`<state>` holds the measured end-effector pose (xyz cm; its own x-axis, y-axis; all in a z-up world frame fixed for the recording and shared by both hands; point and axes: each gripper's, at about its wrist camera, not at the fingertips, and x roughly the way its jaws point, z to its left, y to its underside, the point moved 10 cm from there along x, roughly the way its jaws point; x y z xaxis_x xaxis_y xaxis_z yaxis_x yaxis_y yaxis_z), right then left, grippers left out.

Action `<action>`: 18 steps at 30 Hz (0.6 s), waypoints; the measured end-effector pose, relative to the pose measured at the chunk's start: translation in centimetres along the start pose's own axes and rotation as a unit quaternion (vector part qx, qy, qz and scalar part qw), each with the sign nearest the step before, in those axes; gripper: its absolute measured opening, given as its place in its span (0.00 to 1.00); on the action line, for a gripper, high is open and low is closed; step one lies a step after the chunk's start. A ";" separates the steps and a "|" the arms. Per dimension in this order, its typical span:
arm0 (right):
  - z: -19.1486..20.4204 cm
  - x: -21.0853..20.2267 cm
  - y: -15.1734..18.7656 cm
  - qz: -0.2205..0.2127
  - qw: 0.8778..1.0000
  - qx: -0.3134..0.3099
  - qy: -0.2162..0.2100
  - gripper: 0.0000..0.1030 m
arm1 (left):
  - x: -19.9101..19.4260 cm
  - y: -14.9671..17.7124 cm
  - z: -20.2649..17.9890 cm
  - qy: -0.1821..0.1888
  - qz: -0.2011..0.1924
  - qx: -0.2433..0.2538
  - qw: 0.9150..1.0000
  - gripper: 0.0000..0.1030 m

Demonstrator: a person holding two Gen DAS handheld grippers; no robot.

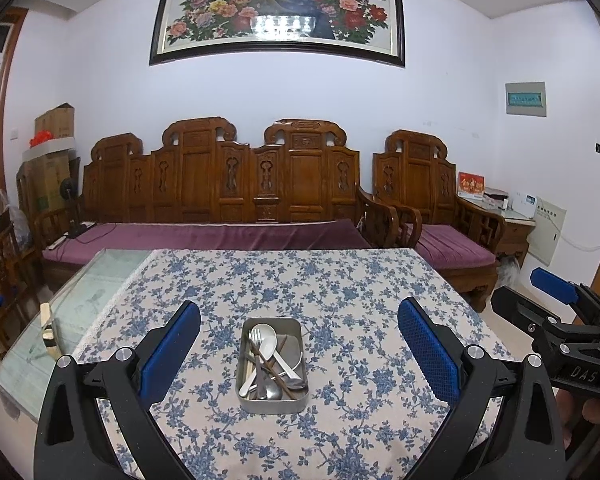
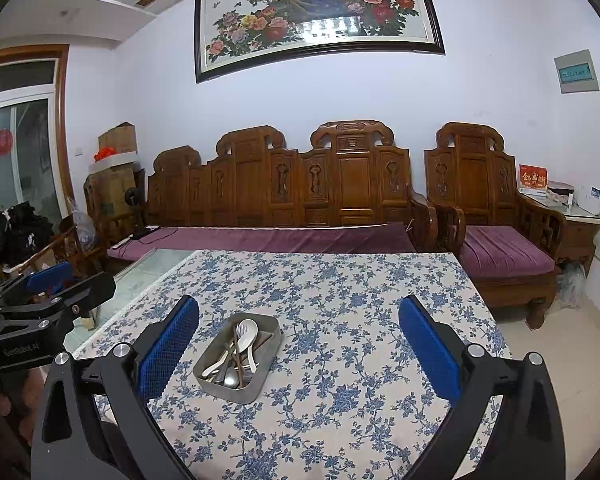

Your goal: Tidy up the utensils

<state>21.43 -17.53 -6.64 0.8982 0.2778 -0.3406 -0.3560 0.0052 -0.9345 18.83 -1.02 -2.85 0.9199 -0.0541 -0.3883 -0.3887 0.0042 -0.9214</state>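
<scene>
A grey metal tray (image 1: 296, 400) sits on the blue-flowered tablecloth (image 1: 340, 280). In it lie a white spoon (image 1: 269, 345), a metal fork (image 1: 255, 338), a metal spoon and brown chopsticks (image 1: 276, 372), all jumbled together. My left gripper (image 1: 298, 344) is open, raised above the table with the tray between its blue pads. The tray also shows in the right wrist view (image 2: 260, 380), toward the left pad. My right gripper (image 2: 298, 340) is open and empty, held above the table to the tray's right. Each gripper shows at the edge of the other's view.
The cloth leaves a strip of glass tabletop (image 1: 84, 300) bare at the left, with a small wooden object (image 1: 48, 328) at its edge. A carved wooden sofa (image 1: 228, 184) and armchair (image 1: 440, 200) stand behind the table. Boxes (image 1: 54, 152) are stacked far left.
</scene>
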 end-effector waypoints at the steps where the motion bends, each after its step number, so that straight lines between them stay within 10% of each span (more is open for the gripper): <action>1: 0.1 -0.1 0.0 0.000 1.000 0.000 0.000 0.98 | 0.0 0.0 0.0 0.000 0.000 0.000 1.000 0.93; 18: 0.1 -0.1 0.0 0.000 1.000 0.000 -0.001 0.98 | -0.1 -0.1 -0.4 0.002 -0.001 0.000 1.000 0.93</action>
<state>21.33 -17.47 -6.64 0.8975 0.2798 -0.3410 -0.3564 0.0043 -0.9343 18.76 -1.37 -2.74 0.9203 -0.0579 -0.3869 -0.3873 0.0033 -0.9219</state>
